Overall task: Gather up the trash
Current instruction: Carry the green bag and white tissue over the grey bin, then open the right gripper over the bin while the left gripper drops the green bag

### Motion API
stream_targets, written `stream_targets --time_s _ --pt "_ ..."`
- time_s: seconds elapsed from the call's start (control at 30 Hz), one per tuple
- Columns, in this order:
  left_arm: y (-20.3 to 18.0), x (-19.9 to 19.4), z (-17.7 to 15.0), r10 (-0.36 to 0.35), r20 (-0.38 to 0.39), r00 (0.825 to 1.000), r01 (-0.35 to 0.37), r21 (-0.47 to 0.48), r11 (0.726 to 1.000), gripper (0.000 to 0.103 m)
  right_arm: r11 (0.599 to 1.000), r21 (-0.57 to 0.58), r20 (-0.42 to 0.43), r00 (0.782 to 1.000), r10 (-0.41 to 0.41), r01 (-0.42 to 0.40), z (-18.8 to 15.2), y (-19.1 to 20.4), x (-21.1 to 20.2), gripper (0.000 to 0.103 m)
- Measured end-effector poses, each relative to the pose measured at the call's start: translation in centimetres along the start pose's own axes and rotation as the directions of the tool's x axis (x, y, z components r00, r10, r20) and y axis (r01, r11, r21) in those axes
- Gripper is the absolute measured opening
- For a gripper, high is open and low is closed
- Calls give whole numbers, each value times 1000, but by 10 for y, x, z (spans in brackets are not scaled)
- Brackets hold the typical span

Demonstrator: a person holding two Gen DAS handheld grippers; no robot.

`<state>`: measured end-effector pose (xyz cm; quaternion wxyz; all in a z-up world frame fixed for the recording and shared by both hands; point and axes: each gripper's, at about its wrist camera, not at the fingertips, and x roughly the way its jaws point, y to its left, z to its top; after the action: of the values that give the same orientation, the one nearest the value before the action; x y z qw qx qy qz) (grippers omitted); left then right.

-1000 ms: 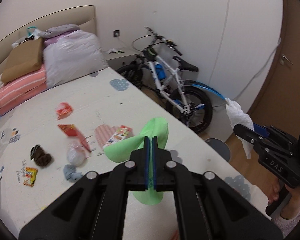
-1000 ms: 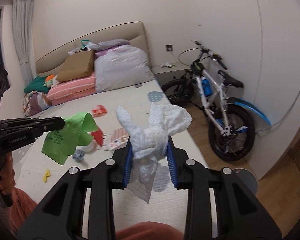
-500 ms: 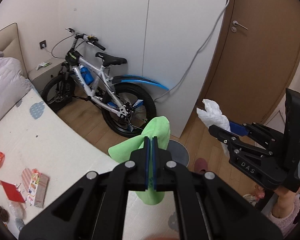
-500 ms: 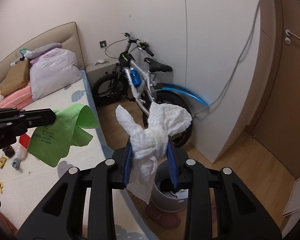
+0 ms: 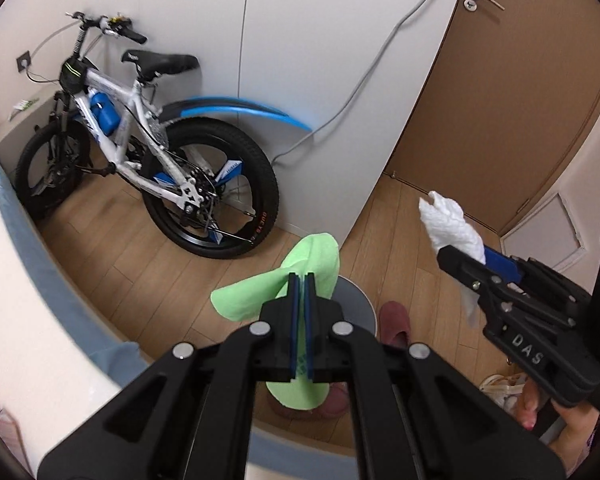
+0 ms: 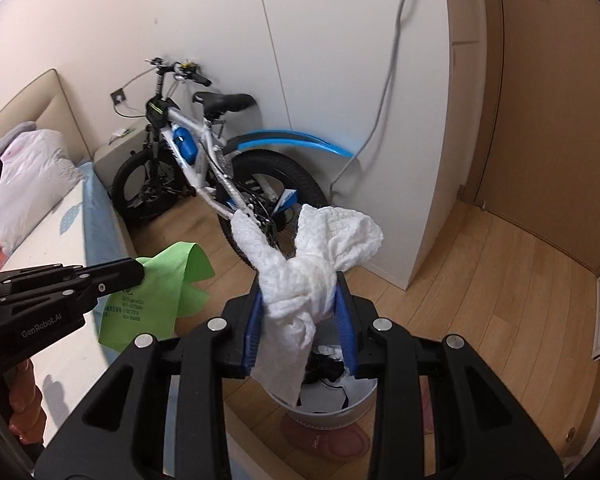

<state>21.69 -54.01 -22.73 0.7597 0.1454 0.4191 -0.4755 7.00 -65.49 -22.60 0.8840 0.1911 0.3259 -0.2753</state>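
Observation:
My left gripper [image 5: 299, 280] is shut on a green plastic bag [image 5: 260, 296], which hangs in the air beside the bed; it also shows in the right wrist view [image 6: 156, 296]. My right gripper [image 6: 300, 300] is shut on a crumpled white paper towel [image 6: 308, 264], also seen in the left wrist view [image 5: 452, 232]. Both are held above a round white trash bin [image 6: 332, 404] on the wooden floor; its grey rim [image 5: 354, 300] shows behind the green bag.
A white and blue bicycle [image 5: 140, 136] leans on the white wardrobe [image 5: 300, 60]. The bed edge [image 5: 28, 280] is at the left. A brown door [image 5: 500, 100] is at the right. Red slippers [image 5: 394, 320] lie by the bin.
Both grippers have swung right, away from the bed with its scattered trash, and now hang over the bin on the floor. Each still grips its item.

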Motion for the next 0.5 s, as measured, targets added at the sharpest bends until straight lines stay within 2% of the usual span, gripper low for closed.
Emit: stream_targets --time_s 0.1,0.27,0.33,0.37,0.4,0.5 --pt "2 25 1 -1 -18 1000 1 11 1000 3 1000 12 -23 1000 6 -5 -13 -10 31 30" --pt "9 66 -2 -23 -66 998 23 7 1000 3 999 31 -124 992 22 -19 -38 -26 86 33" --pt "12 80 -1 -30 -84 996 30 4 1000 3 1000 25 -151 989 -8 12 -44 -26 98 54" --pt "12 87 -1 -32 -91 995 33 4 999 3 999 18 -150 988 -40 44 -47 -26 101 72" --pt "12 93 -1 -36 -96 995 36 4 999 3 998 10 -134 989 -56 58 -49 -26 100 76" --pt "8 110 -2 -45 -122 992 47 17 999 3 999 14 -117 992 -44 46 -53 -29 97 76"
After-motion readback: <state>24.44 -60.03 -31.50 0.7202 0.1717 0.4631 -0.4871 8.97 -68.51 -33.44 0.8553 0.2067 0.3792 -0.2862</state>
